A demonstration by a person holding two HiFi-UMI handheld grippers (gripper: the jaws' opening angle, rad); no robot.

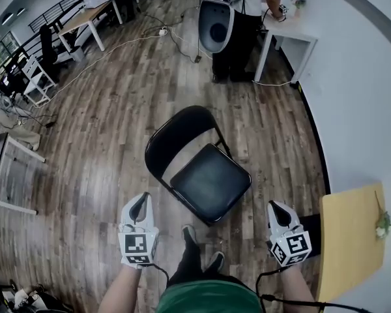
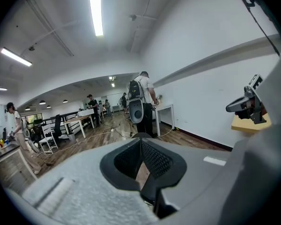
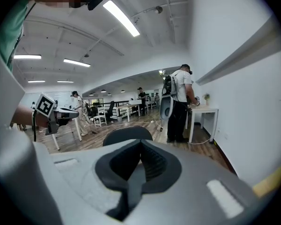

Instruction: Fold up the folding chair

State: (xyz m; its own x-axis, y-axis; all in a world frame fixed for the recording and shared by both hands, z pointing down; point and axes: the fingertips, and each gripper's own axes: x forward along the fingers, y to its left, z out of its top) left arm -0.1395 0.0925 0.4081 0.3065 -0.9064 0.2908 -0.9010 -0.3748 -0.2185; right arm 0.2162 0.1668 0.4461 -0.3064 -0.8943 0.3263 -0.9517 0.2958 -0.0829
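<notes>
A black folding chair (image 1: 208, 181) stands unfolded on the wooden floor in the head view. Its curved backrest (image 1: 180, 130) is on the far side and its seat faces me. My left gripper (image 1: 141, 202) hovers to the left of the seat's near corner, shut and empty, apart from the chair. My right gripper (image 1: 277, 208) hovers to the right of the seat, also shut with nothing in it. In the right gripper view the backrest (image 3: 126, 134) rises just beyond the closed jaws of the right gripper (image 3: 140, 145). In the left gripper view only the backrest's top (image 2: 141, 135) peeks over the left gripper (image 2: 141, 142).
A light wooden table (image 1: 352, 240) stands close at the right, against the white wall (image 1: 365, 90). A person with a backpack (image 1: 238, 18) stands at a white desk (image 1: 290, 41) beyond the chair. A white frame (image 1: 13, 175) lies at the left. My shoes (image 1: 202, 256) are just behind the seat.
</notes>
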